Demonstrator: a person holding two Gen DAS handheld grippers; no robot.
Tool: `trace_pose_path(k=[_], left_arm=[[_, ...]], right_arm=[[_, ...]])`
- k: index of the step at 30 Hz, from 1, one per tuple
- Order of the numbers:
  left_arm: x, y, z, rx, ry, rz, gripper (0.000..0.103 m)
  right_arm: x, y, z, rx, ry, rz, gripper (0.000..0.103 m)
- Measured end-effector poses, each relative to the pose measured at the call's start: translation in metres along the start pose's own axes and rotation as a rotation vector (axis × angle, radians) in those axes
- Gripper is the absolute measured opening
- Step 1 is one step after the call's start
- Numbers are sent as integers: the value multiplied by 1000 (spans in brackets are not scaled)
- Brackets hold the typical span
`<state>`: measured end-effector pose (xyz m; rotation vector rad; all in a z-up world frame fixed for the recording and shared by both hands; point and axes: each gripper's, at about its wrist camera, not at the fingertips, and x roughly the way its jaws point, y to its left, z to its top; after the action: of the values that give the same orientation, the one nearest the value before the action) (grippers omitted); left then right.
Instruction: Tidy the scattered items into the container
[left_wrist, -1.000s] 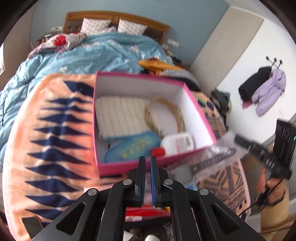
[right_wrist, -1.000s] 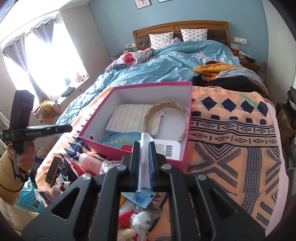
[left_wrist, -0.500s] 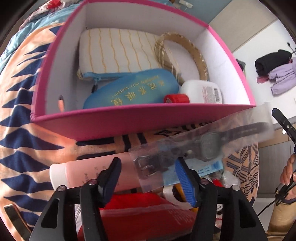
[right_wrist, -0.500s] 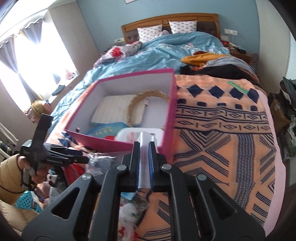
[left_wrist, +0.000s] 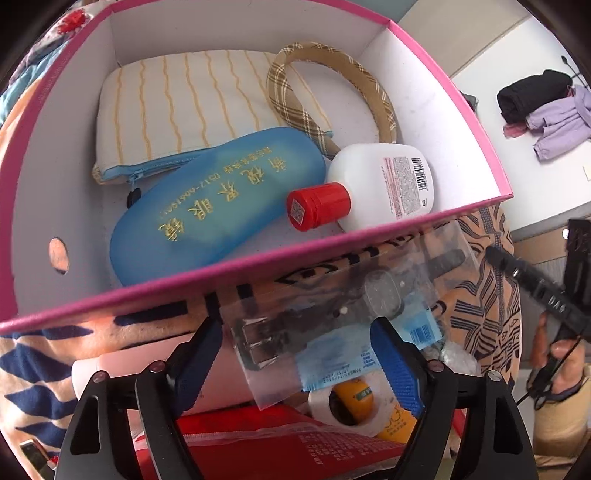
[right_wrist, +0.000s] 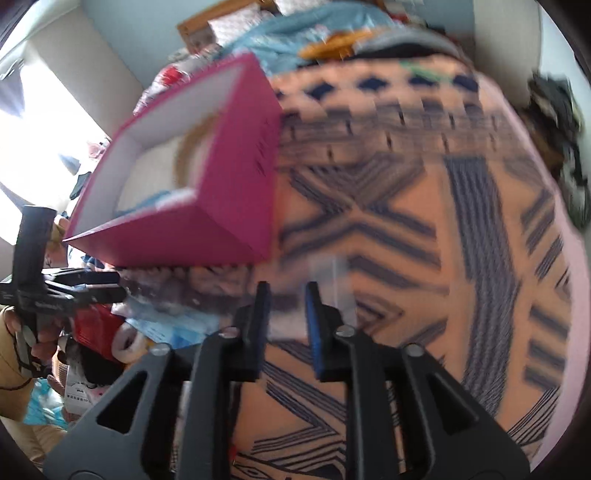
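A pink box (left_wrist: 258, 266) on the bed holds a striped pouch (left_wrist: 184, 103), a blue glasses case (left_wrist: 221, 199), a white bottle with a red cap (left_wrist: 380, 184) and a plaid headband (left_wrist: 332, 74). In front of it a clear bag with a black watch (left_wrist: 369, 299) lies across a pile. My left gripper (left_wrist: 295, 332) is open, with one finger on each side of the bag's near end. In the blurred right wrist view my right gripper (right_wrist: 288, 291) is slightly open beside the box (right_wrist: 221, 221), and a corner of the bag (right_wrist: 332, 273) is just past its tips.
The pile under the bag has a pink tube (left_wrist: 122, 369), a red package (left_wrist: 277, 443), a tape roll (left_wrist: 321, 402), an orange bottle (left_wrist: 369, 398) and a blue packet (left_wrist: 332, 354). An orange patterned blanket (right_wrist: 424, 221) covers the bed. A phone (left_wrist: 33, 454) lies at the lower left.
My left gripper opened and dropped close to the box front, around the bagged watch. My right gripper swung right and its jaws parted from the bag that they held.
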<state>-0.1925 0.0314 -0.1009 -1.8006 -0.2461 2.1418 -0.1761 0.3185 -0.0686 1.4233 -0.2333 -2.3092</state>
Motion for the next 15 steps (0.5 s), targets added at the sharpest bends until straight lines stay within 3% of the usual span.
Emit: trace_pose_path(k=[6,8,10,12,15], left_arm=[[3,-9,1,49,16,7,89],[2,-8,0,42,7,8,83],[0,-6,0,26,1,12,65],[-1,-3,0,10,-4,13,58],[0,-1,0,-5,-9,-1,57]], right_arm=[[28,-23,-15,98,72,10,47],[33,-24,-15,114,71,16,47],[31,-24,-15,120,47,1,47],[23,-24,-16,117,17,-21,47],[11,-34,-25,161,13,-35,47]])
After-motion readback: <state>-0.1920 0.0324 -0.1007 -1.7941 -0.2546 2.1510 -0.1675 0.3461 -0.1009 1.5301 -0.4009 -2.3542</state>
